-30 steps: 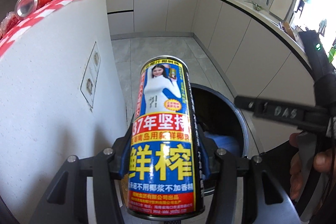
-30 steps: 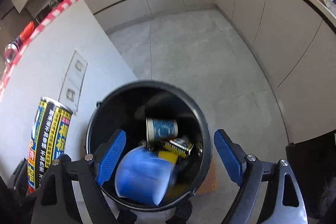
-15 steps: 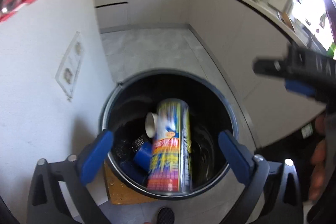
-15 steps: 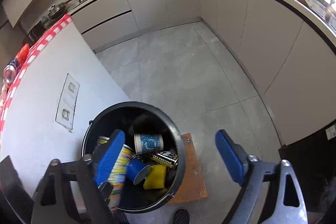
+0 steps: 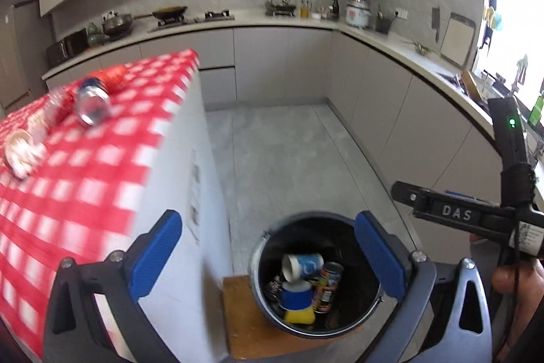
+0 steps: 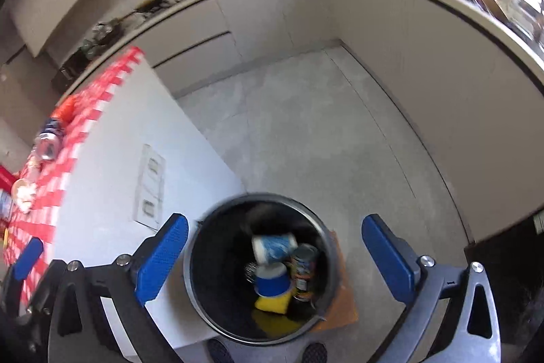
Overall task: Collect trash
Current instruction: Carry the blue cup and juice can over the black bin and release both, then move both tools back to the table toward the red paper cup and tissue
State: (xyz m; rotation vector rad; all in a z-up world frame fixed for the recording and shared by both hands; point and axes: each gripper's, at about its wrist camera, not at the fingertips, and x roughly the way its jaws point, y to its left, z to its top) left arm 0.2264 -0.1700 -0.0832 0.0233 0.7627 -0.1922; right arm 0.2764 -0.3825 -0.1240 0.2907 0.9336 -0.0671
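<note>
A black round bin (image 5: 268, 264) stands on the floor beside the white counter; it also shows in the right wrist view (image 6: 197, 247). Inside lie the tall printed can (image 5: 327, 284), a white and blue paper cup (image 5: 302, 264), a blue cup (image 5: 295, 295) and a yellow sponge (image 5: 299, 317). My left gripper (image 5: 268, 254) is open and empty, high above the bin. My right gripper (image 6: 272, 254) is open and empty over the bin. On the red checked cloth (image 5: 85, 165) lie a plastic bottle (image 5: 91, 101) and a crumpled white cup (image 5: 20, 152).
The bin sits on a brown board (image 5: 241, 315). The white counter side (image 5: 197, 199) carries wall sockets. Grey floor (image 5: 289, 165) runs between the island and the L-shaped kitchen cabinets (image 5: 391, 111). The right gripper's handle (image 5: 455, 213) shows at the right of the left wrist view.
My left gripper let go of the tall can, which dropped into the bin. Both grippers have risen and tilted up, so the tabletop has come into view.
</note>
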